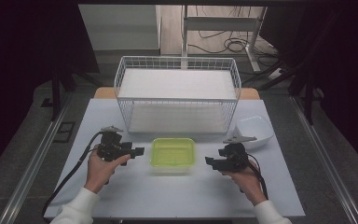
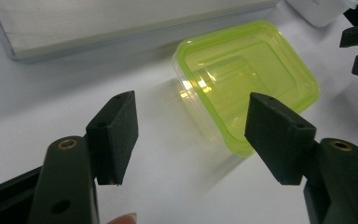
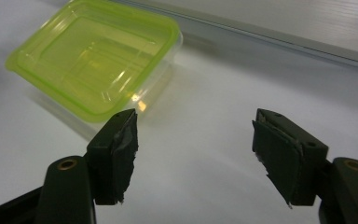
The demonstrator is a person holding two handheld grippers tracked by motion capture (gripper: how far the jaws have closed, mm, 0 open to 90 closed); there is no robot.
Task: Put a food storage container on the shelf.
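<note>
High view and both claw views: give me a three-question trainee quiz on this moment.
1. True or false: the left claw grips the green-lidded container.
2. What sits right of the wire basket? A) white bowl B) mug C) plate
3. Fill in: the container's lid is ____.

Key: 1 false, both the left claw and the right claw are open beside it. 2 A, the white bowl. 3 on.

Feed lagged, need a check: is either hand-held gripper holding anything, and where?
Nothing held. Left hand-held gripper and right flank the green-lidded clear plastic box, open.
</note>
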